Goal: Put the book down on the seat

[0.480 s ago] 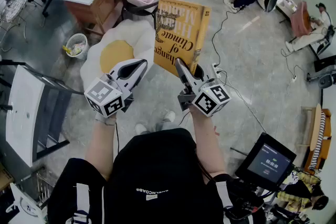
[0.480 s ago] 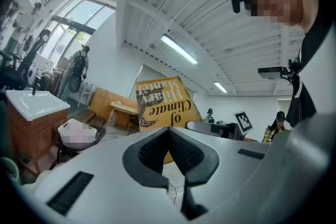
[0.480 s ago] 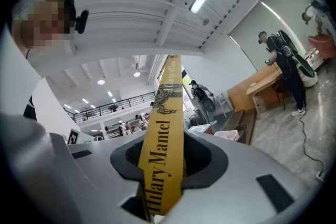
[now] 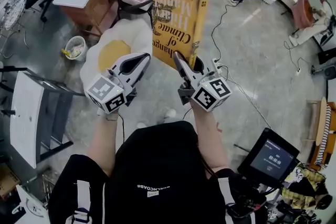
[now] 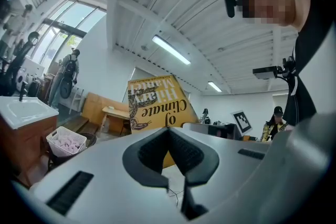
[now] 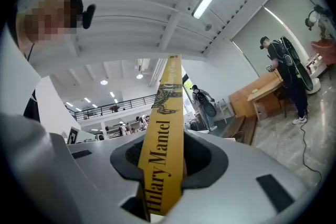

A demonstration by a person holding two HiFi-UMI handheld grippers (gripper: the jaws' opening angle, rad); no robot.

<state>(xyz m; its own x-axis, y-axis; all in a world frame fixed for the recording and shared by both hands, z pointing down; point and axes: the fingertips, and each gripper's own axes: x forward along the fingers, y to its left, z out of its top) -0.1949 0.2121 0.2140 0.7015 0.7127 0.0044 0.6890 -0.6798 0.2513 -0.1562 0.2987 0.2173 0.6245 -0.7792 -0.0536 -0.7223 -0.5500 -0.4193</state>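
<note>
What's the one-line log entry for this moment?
right gripper: shut on book | left gripper: shut, empty | book: aloft, not yet set down

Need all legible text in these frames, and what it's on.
"Hilary Mantel": on the book spine, clear in the right gripper view.
"of Climate": on the yellow book cover, upside down.
"Mantel": along the cover's top edge in the left gripper view, upside down. The word beside "of Climate" is partly cut off.
Screen: digits too small to read.
Print on the black top: too small to read.
</note>
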